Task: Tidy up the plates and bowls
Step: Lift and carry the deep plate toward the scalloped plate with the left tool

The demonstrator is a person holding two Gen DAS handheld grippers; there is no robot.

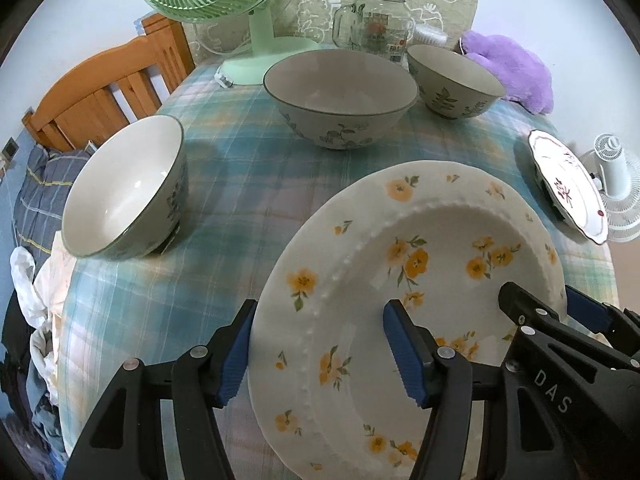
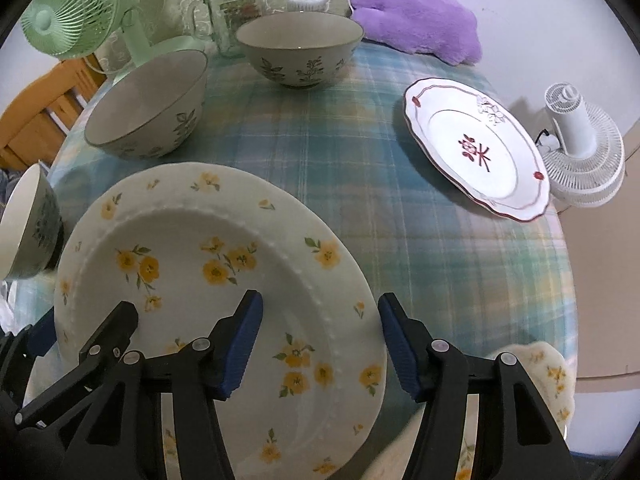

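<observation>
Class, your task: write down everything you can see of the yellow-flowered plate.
The plate is round, glossy white, seemingly ceramic, strewn with yellow flowers and green leaves. A beaded ridge divides its broad rim from the sunken centre. It sits tilted above the checked tablecloth. The left gripper straddles one rim and the right gripper the opposite rim, each with one blue pad inside and one outside. A second flowered plate peeks out beneath.
</observation>
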